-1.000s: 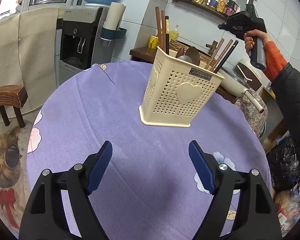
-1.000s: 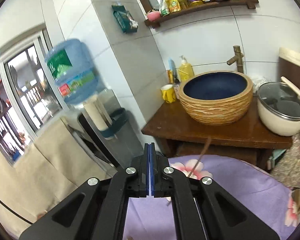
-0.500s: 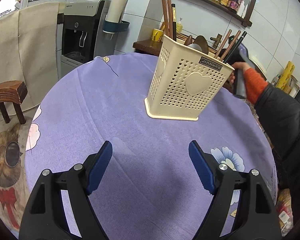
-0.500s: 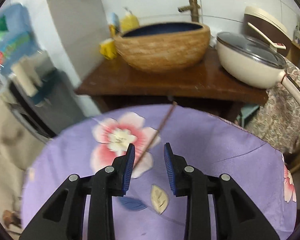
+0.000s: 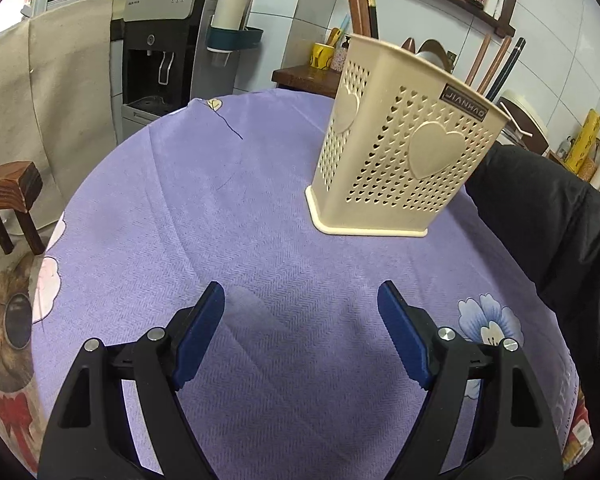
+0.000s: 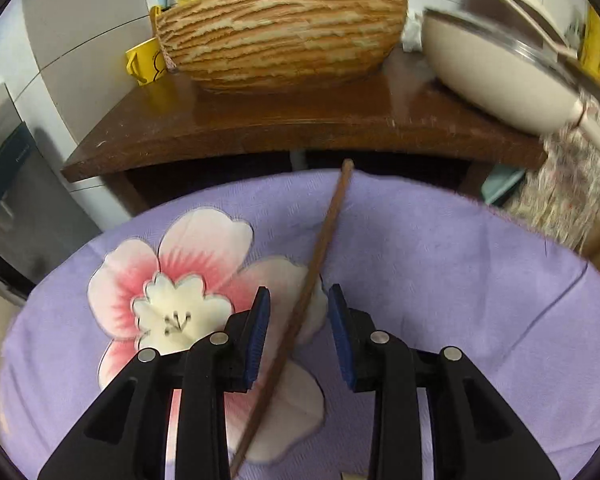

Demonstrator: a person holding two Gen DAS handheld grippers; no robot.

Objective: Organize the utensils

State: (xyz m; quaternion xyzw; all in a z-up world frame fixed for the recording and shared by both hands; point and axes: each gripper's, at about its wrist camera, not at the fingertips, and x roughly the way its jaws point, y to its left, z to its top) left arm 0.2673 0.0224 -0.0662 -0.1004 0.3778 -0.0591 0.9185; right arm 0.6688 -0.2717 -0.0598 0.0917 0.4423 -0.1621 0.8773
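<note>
A brown wooden chopstick [image 6: 320, 252] lies on the purple tablecloth [image 6: 440, 280], across a pink flower print, its far end at the table's rim. My right gripper [image 6: 298, 314] hangs low over it, open, with the stick running between the blue pads untouched. In the left wrist view a cream perforated utensil holder [image 5: 404, 152] stands on the cloth, holding chopsticks [image 5: 496, 64] and a spoon. My left gripper [image 5: 300, 328] is open and empty, well short of the holder. A black sleeve [image 5: 548, 216] reaches behind the holder on the right.
Beyond the table edge stands a wooden counter [image 6: 300, 120] with a striped basin [image 6: 280, 32], a yellow mug [image 6: 146, 60] and a cream pan [image 6: 496, 72]. A water dispenser [image 5: 160, 56] and a wooden stool [image 5: 8, 192] sit to the left.
My right gripper went from shut to open and dropped down toward the table, straddling the chopstick. The left gripper edged closer to the holder, staying open. The person's arm sank behind the holder.
</note>
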